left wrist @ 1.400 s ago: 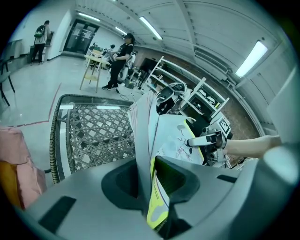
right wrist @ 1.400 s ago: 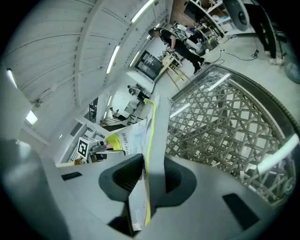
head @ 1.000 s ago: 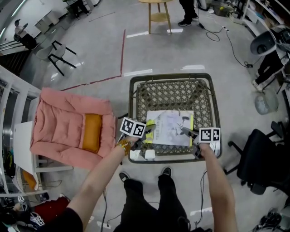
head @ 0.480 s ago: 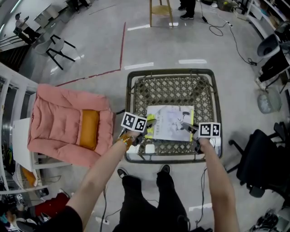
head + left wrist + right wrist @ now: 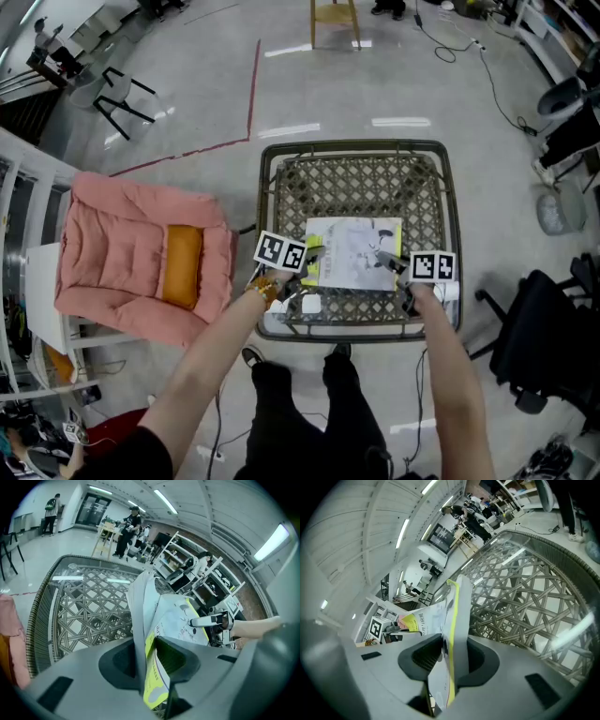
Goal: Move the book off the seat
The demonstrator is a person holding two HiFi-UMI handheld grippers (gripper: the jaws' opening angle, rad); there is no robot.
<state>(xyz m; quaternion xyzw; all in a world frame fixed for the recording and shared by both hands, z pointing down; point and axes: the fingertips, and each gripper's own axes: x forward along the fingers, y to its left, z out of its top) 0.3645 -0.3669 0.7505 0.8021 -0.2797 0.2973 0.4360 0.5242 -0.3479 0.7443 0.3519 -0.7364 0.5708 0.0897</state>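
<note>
1. White-and-yellow book (image 5: 352, 251): over the wicker seat's (image 5: 356, 186) front half, unchanged from a second ago.
2. Roughly level, long axis side to side.
3. Short edges clamped, one each, by left gripper (image 5: 307, 266) and right gripper (image 5: 387, 264).

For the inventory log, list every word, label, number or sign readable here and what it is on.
Book cover: printed lines show in both gripper views, too blurred to read.
Marker cubes: black-and-white square patterns, no words.
Nothing else is legible.
</note>
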